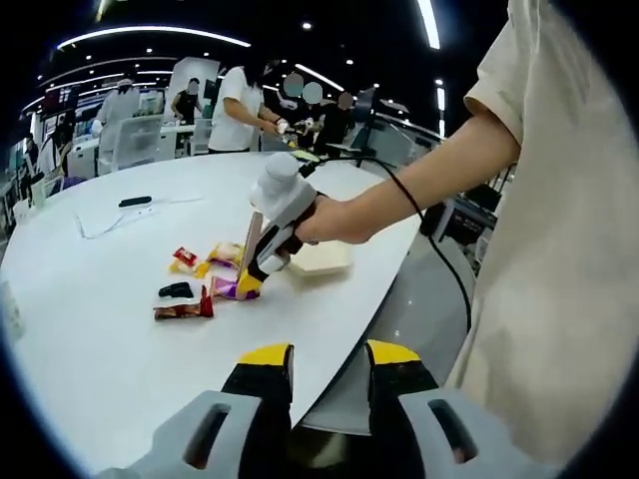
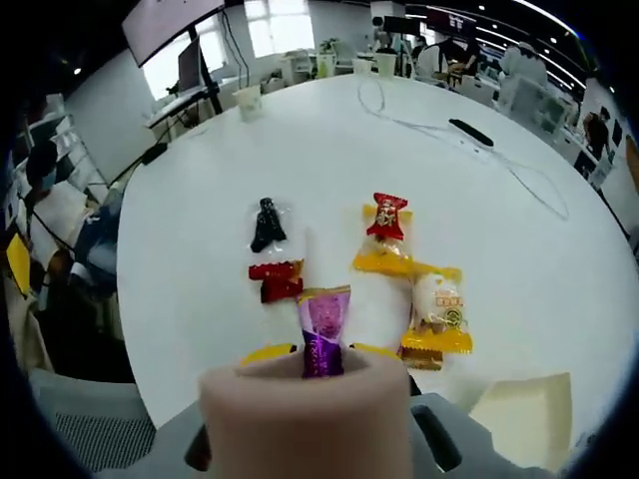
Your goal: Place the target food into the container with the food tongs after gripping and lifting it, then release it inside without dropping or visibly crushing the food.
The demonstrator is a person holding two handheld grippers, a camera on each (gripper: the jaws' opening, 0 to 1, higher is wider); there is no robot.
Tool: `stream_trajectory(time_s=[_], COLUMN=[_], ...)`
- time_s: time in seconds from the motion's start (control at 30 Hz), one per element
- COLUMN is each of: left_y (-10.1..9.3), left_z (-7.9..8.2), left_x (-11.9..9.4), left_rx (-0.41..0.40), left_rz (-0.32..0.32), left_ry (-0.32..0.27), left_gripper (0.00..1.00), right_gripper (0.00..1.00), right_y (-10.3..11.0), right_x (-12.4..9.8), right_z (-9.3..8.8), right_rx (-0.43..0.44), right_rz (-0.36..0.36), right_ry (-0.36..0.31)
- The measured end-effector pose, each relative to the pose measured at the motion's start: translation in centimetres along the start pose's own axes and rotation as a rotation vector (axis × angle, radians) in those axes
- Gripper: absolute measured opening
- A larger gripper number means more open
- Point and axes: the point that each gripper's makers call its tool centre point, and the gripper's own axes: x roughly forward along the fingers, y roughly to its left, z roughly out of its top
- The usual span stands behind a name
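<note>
tongs (image 2: pixel 305 414) – in right hand-held gripper (image 1: pixel 262 267) | over purple packet (image 2: pixel 324 329)

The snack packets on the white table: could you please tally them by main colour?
Purple packet, between the right gripper's jaws: 1
Black-and-red packet: 1
Red-and-yellow packet: 1
Yellow-and-white packet: 1
Total: 4
</note>
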Motion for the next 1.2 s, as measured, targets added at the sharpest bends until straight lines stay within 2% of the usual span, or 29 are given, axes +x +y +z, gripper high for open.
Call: stream_trajectory(time_s=[0.23, 0.47, 0.67, 0.83, 1.0, 1.2], left_y=[-0.7, -1.9, -2.4, -3.3, -4.0, -4.7], left_z=[0.8, 1.9, 2.7, 3.8, 3.3, 3.4], left_x=[0.5, 0.6, 1.1, 1.6, 2.2, 2.3], left_rx=[0.002, 0.049, 0.08, 0.077, 0.121, 0.132], left_rz=[0.001, -0.021, -0.026, -0.027, -0.023, -0.021], left_ry=[-0.026, -0.03, -0.046, -0.08, -0.046, -0.046], left_gripper=[0.27, 0.27, 0.27, 0.27, 0.27, 0.27], right_gripper=[0.19, 0.19, 0.19, 0.19, 0.19, 0.19], right_y=[0.0, -0.1, 1.5, 1.6, 1.4, 1.0], right_x=[-1.6, -4.4, -6.8, -8.3, -9.7, -11.2], right_z=[-0.7, -0.7, -0.7, -0.8, -0.5, -0.2], right_rx=[0.032, 0.061, 0.054, 0.06, 0.071, 0.077], right_rz=[-0.013, -0.038, -0.035, -0.038, -0.044, -0.055], right_ry=[-0.018, -0.061, -0.111, -0.147, -0.182, -0.219])
